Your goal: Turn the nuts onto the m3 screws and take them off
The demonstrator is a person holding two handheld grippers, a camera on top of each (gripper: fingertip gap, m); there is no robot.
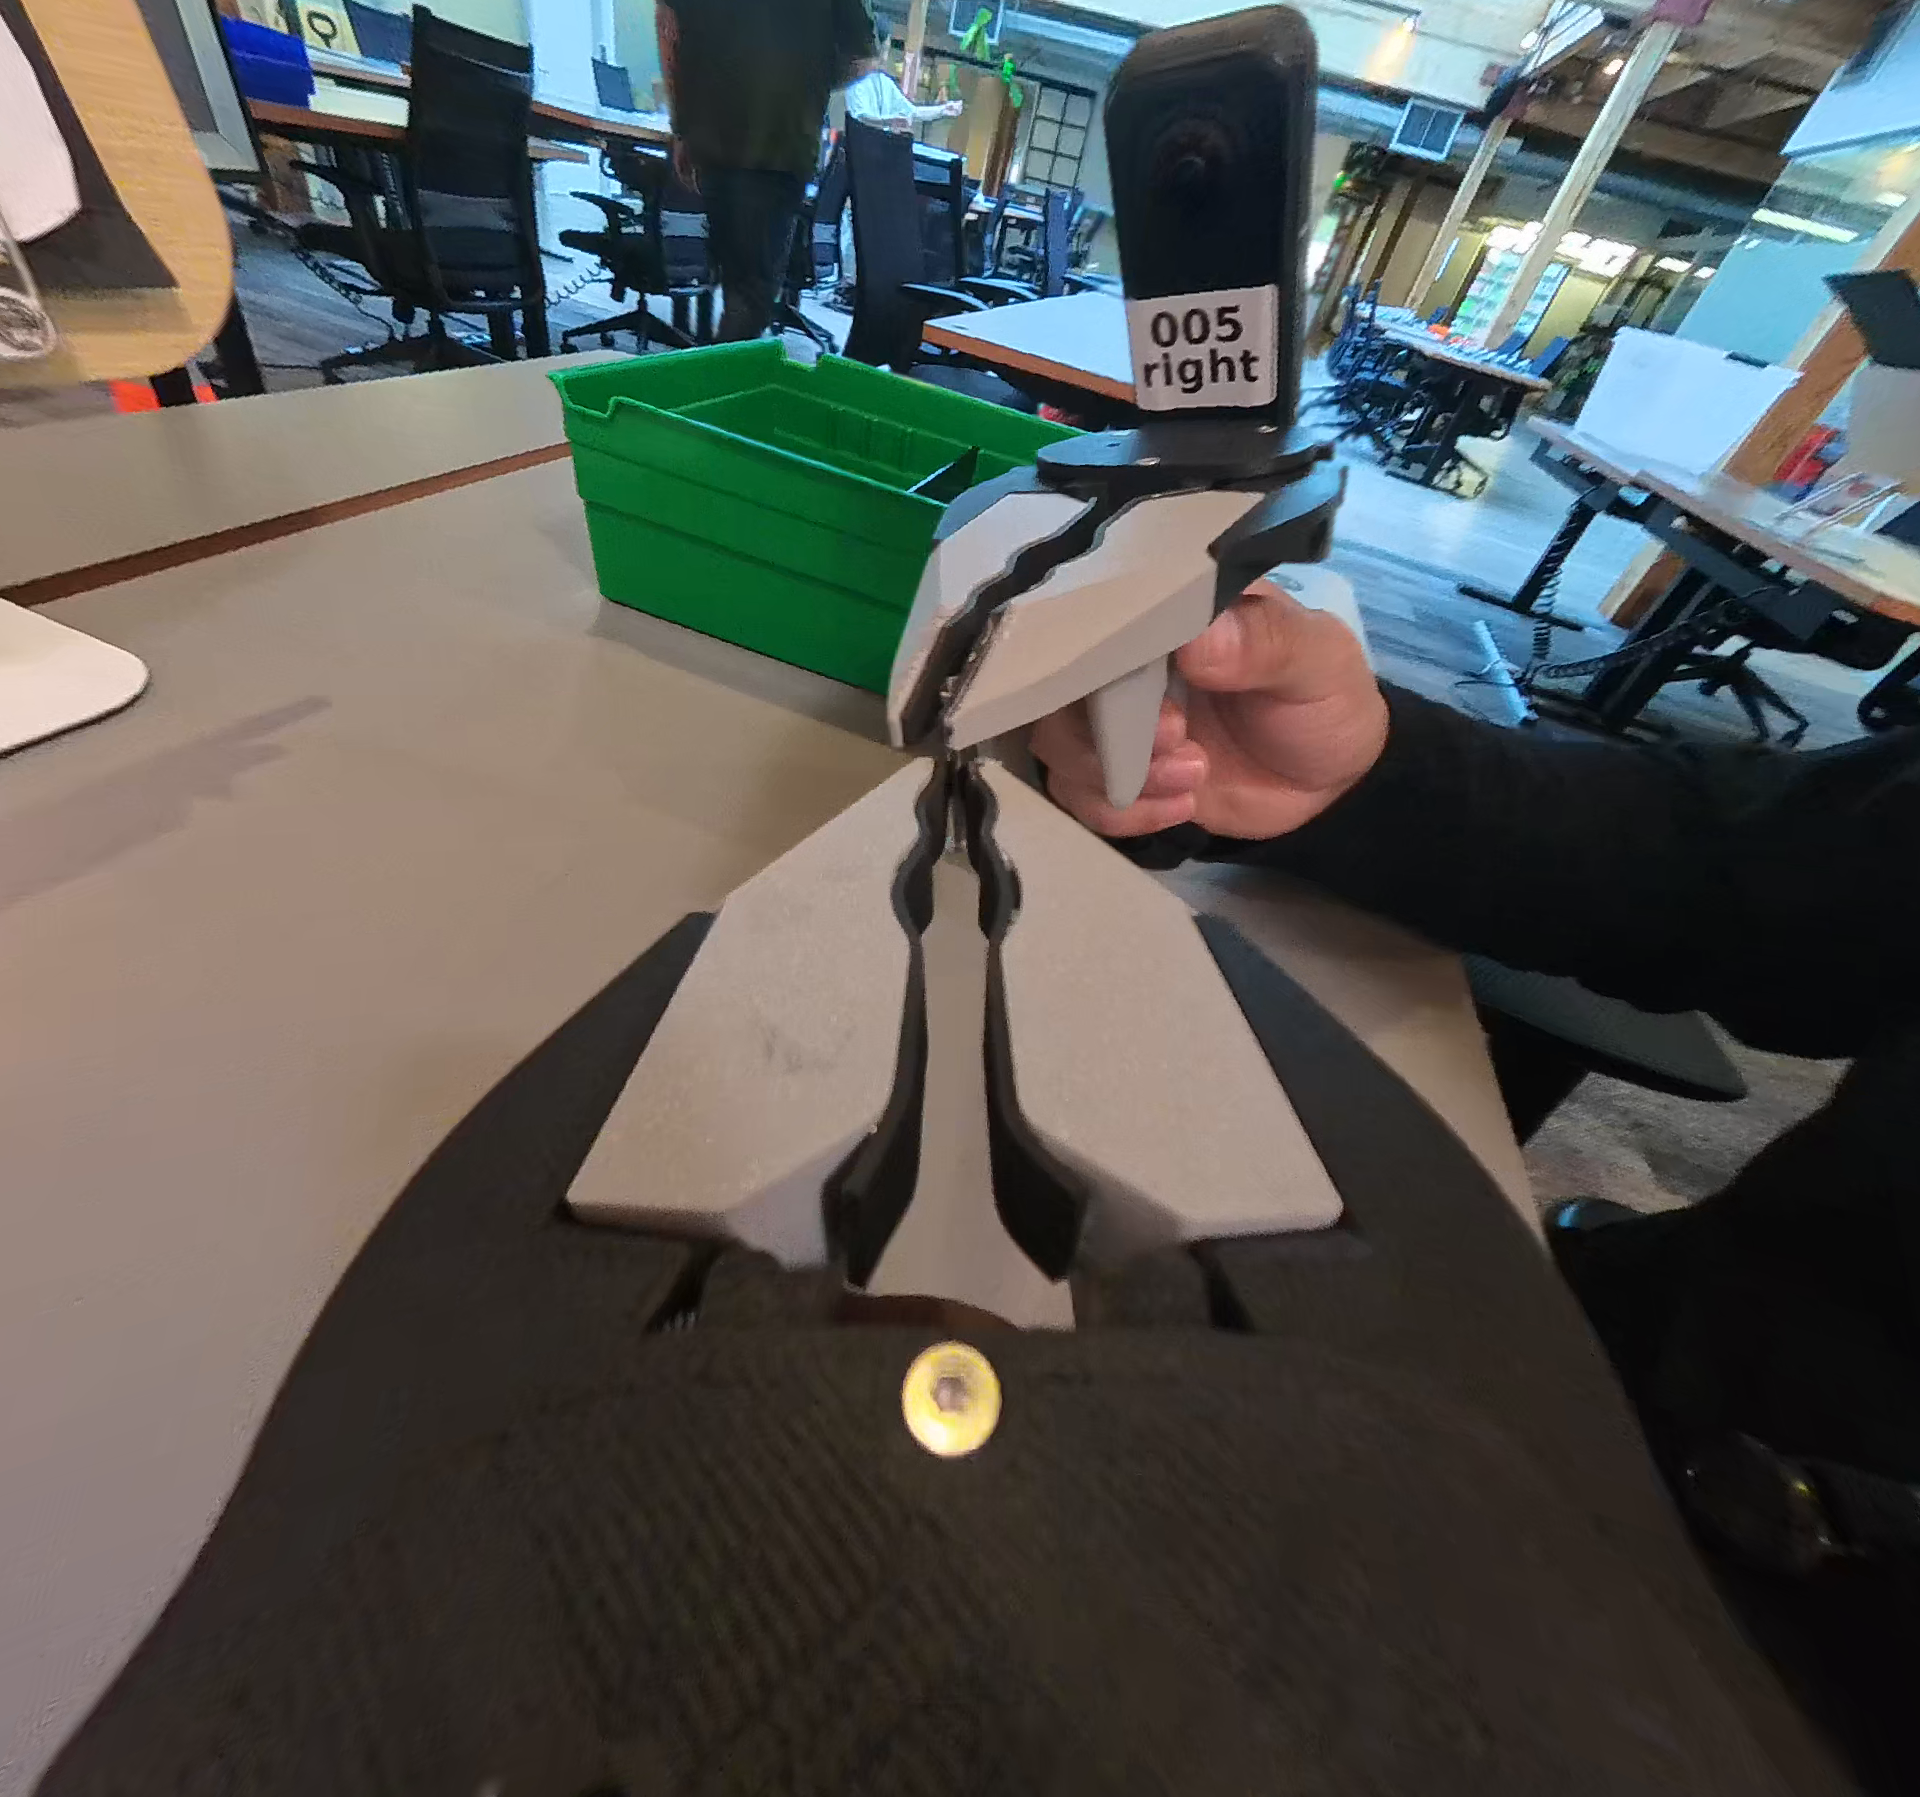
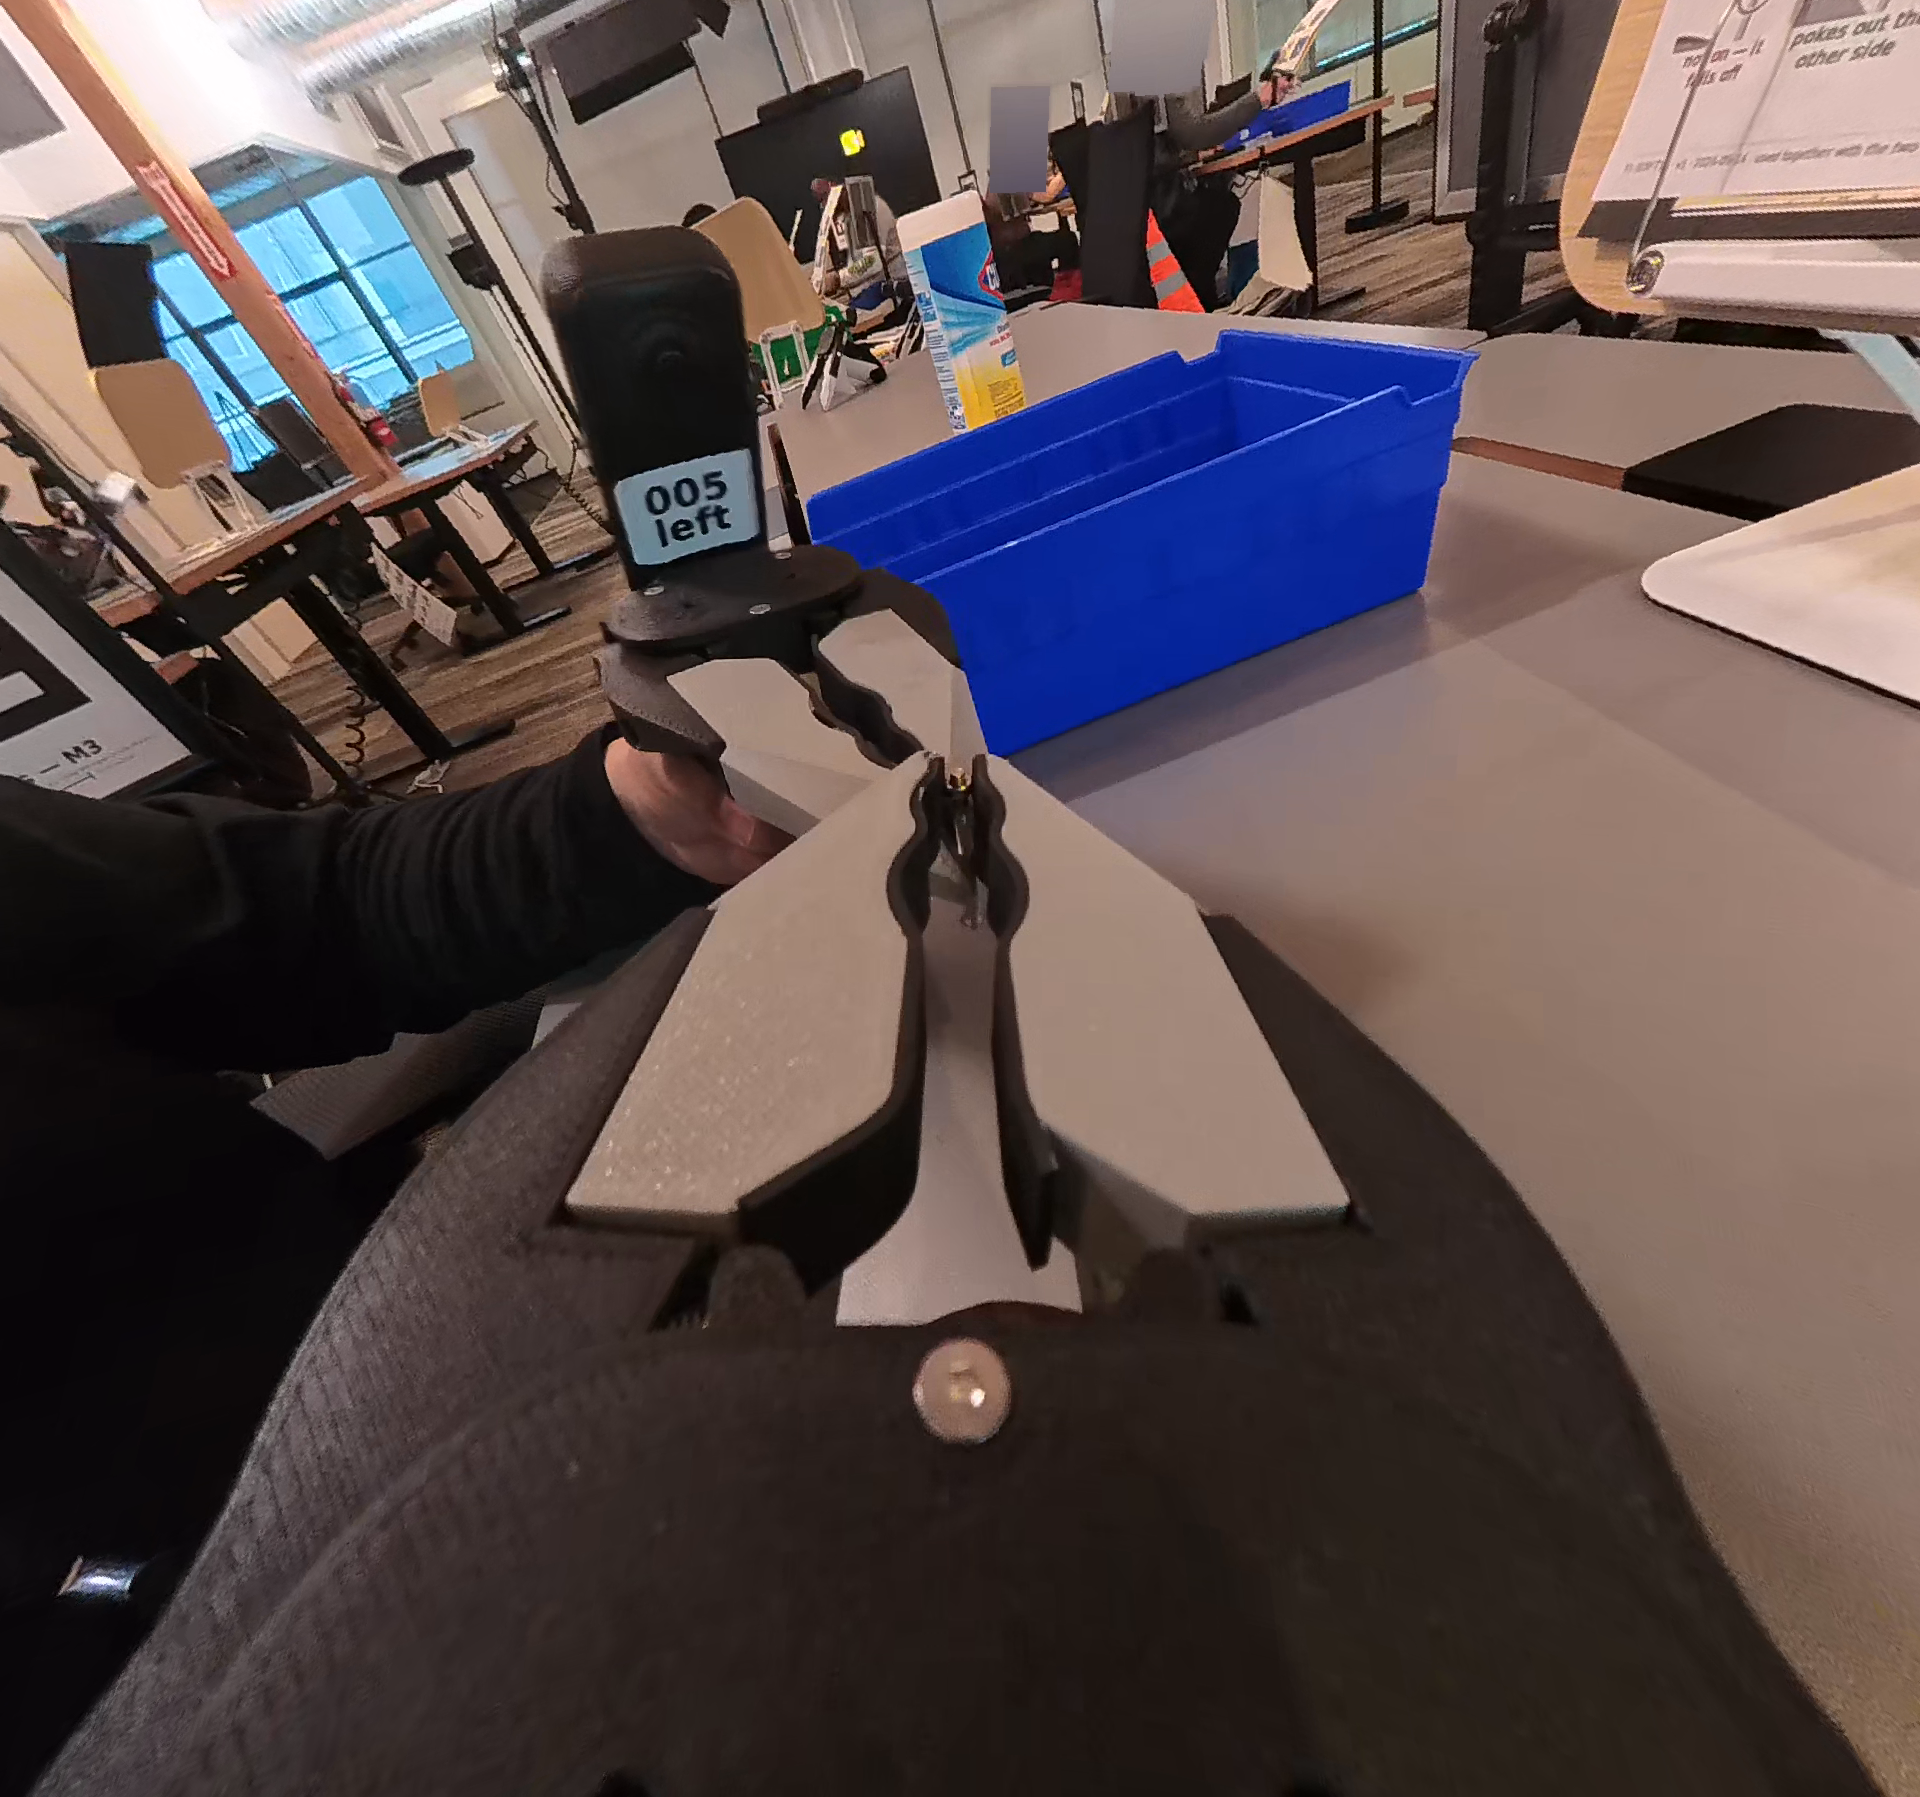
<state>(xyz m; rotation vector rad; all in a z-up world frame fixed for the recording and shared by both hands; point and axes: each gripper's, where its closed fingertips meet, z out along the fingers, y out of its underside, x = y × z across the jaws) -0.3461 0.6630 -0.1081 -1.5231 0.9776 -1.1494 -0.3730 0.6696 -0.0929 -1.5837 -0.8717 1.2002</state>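
The two grippers meet tip to tip above the grey table [image 1: 436,916]. In the right wrist view, my right gripper [image 2: 953,779] is shut on a thin m3 screw [image 2: 966,859] that shows in the gap between its pads. A small brass-coloured nut [image 2: 958,777] sits at the screw's top end. My left gripper [image 1: 951,783] is shut at its tips on a small part there, seemingly the nut; a bit of metal [image 1: 951,848] shows in its gap. The right gripper [image 1: 940,731] points down at the left one's tips. The left gripper [image 2: 914,755] comes in from the left.
A green bin [image 1: 748,500] stands on the table behind the grippers in the left wrist view. A blue bin [image 2: 1174,542] and a wipes canister [image 2: 961,324] stand behind in the right wrist view. A white pad [image 2: 1808,584] lies at the right. People and office chairs are farther off. The grippers are tip to tip, or close to it.
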